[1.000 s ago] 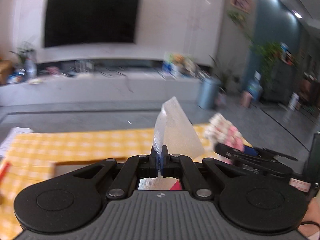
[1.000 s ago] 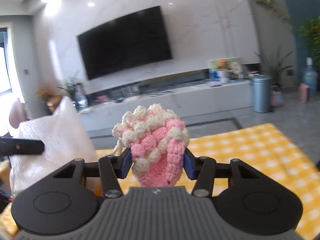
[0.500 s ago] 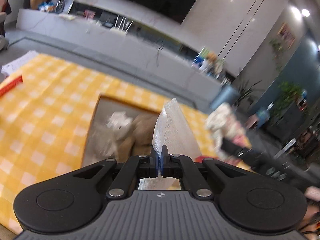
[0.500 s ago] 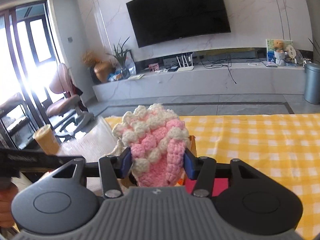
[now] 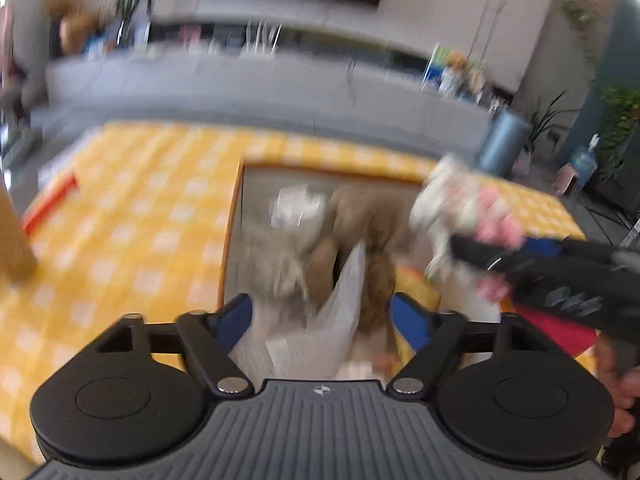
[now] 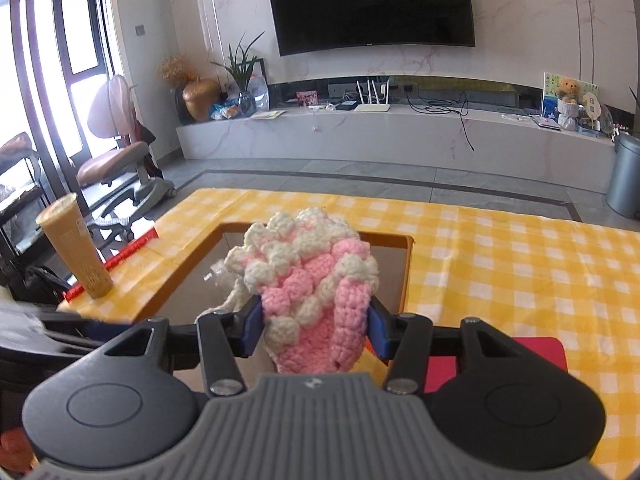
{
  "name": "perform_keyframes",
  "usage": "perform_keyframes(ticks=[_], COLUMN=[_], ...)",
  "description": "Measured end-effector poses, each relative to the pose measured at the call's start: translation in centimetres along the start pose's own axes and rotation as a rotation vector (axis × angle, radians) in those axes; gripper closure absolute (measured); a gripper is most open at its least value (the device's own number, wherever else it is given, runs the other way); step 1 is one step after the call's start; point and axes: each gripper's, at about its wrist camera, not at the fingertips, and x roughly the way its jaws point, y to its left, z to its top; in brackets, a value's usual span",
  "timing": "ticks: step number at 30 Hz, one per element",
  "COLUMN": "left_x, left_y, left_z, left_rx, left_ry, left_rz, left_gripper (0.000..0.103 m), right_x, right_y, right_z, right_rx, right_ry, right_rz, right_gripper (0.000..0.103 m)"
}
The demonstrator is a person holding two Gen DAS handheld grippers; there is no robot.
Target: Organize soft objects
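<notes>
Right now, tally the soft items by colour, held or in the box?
Pink-and-white: 1, crochet piece in the right gripper
White: 2, bag between the opening left gripper fingers; bundle in the box
Brown: 1, plush
Total: 4

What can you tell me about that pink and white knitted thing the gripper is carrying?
The pink and white crochet piece looks like soft bobbled yarn, white bumps towards the top and pink below, with a cream cord trailing at its left. It stands upright, squeezed between the blue pads of the right gripper, above the open box on the yellow checked cloth.
</notes>
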Motion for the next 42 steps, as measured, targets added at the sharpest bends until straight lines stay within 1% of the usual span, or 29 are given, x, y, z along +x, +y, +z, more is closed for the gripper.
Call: perform_keyframes(ticks=[1,3,5,7,8,9,11,13,15,16,18,22,25,27,29,30,32,34,36,38,40,42], left_x=[-0.7,-1.9,-2.8,-3.1,-3.0,-2.8,-2.6,-2.5,-2.5,-2.5,-2.6,-3.4,-4.1,-4.4,-4.8,-4.9,-5.4,-6.0,-6.6,-6.9,-7.0,-7.1], left_y=[-0.2,-0.2,0.1,0.7,1.1,1.5,1.6,0.9,0.0,-0.4,-1.0,-2.5,-3.5,-4.1,-4.1,-4.2,-4.6,-5.2,-5.6,-6.1,-6.5,-7.0], left_z=[0.0,0.1,0.1,0.2,0.3,0.4,0.6,1.0,1.0,0.9,0.8,0.3,0.2,0.3,0.2,0.1,0.1,-0.1,-0.5,-0.5,-0.6,-0.9], left_rx=[0.007,0.009,-0.006,-0.046,-0.075,-0.101,-0.119,-0.076,-0.027,-0.010,0.007,0.028,0.038,0.024,-0.006,-0.017,-0.018,0.032,0.088,0.130,0.125,0.122], left_ry=[-0.037,-0.085,-0.124,-0.161,-0.162,-0.154,-0.143,-0.156,-0.173,-0.181,-0.194,-0.245,-0.282,-0.278,-0.297,-0.307,-0.330,-0.382,-0.452,-0.471,-0.478,-0.482], left_rz=[0.018,0.055,0.085,0.084,0.076,0.069,0.079,0.109,0.138,0.144,0.142,0.126,0.123,0.117,0.087,0.087,0.120,0.134,0.141,0.160,0.165,0.153], left_gripper=[0.008,0.000,0.000,0.000,0.000,0.000,0.000,0.000,0.000,0.000,0.000,0.000,0.000,0.000,0.000,0.000,0.000,0.000,0.000,0.000,0.000,0.000], right_x=[0.2,0.6,0.6,0.6,0.6,0.6,0.7,0.8,0.7,0.5,0.3,-0.7,-1.7,-2.4,-3.1,-3.5,-4.5,-5.4,-6.2,-7.1,-8.0,-8.9], right_y=[0.0,0.1,0.1,0.3,0.4,0.5,0.7,1.0,1.1,1.1,1.0,0.3,-0.4,-0.7,-0.9,-0.9,-0.9,-0.6,0.0,0.8,1.0,1.0], right_z=[-0.2,-0.5,-0.6,-0.6,-0.6,-0.6,-0.7,-1.0,-1.1,-1.1,-1.0,-0.9,-1.2,-1.6,-1.9,-2.0,-2.2,-2.5,-2.8,-3.2,-3.6,-4.1], right_rx=[-0.009,-0.016,-0.028,-0.051,-0.059,-0.064,-0.082,-0.108,-0.123,-0.126,-0.125,-0.102,-0.084,-0.084,-0.077,-0.072,-0.062,-0.057,-0.074,-0.105,-0.103,-0.076], right_ry=[0.007,0.021,0.034,0.046,0.048,0.049,0.064,0.071,0.057,0.053,0.040,0.018,0.001,-0.009,-0.022,-0.029,-0.050,-0.069,-0.077,-0.090,-0.103,-0.115], right_rz=[-0.008,-0.019,-0.022,-0.015,-0.011,-0.007,0.003,0.005,0.005,0.002,-0.012,-0.055,-0.114,-0.153,-0.186,-0.194,-0.200,-0.200,-0.206,-0.223,-0.233,-0.229], right_gripper=[0.051,0.051,0.051,0.050,0.049,0.046,0.043,0.035,0.032,0.026,0.020,0.019,0.017,0.017,0.017,0.017,0.017,0.017,0.017,0.017,0.017,0.017])
